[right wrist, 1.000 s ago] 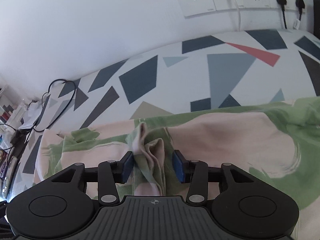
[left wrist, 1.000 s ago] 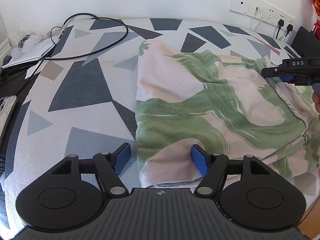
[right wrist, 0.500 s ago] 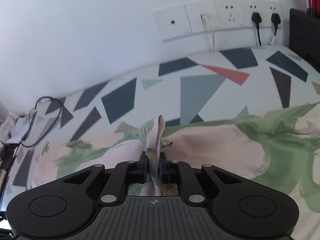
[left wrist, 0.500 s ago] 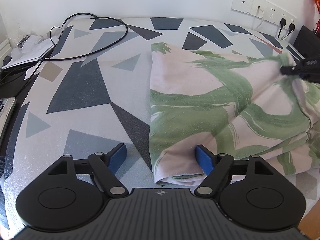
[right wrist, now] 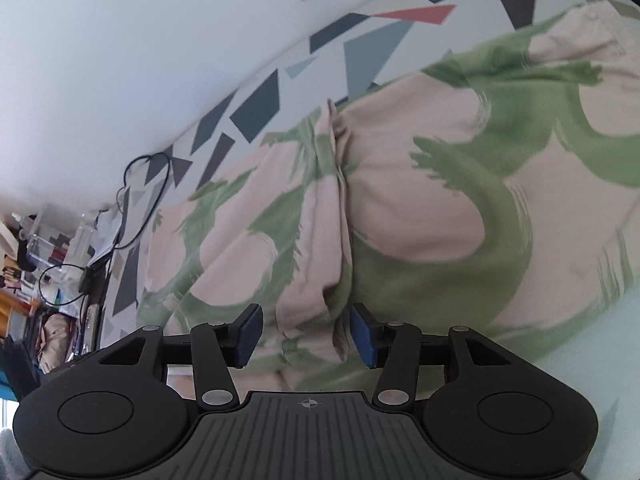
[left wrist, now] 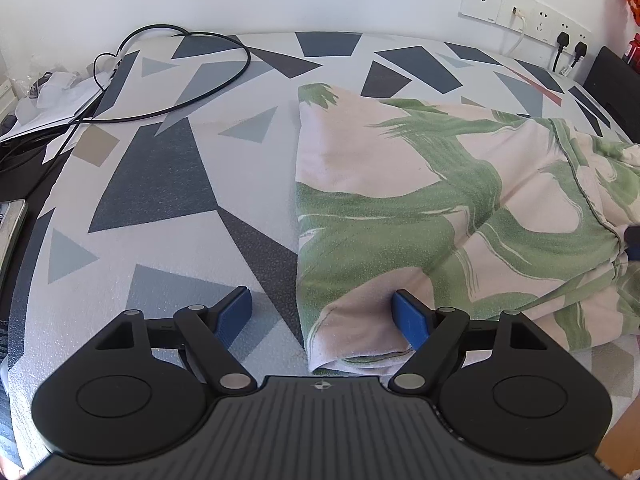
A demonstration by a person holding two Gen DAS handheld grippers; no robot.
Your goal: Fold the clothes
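Garment (left wrist: 420,208), pink-green: corner lay between wide-open left tongs (left wrist: 322,316), ungripped. Right tongs (right wrist: 306,334), just reopened, straddled a loose fold, pads clear.

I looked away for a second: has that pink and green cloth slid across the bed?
Yes. The cloth has slid right: its left edge, earlier beside the dark triangle, now lies well right of it.

The garment (left wrist: 420,208) lies on the bed (left wrist: 160,200) (right side), cable (left wrist: 192,96) behind-left.
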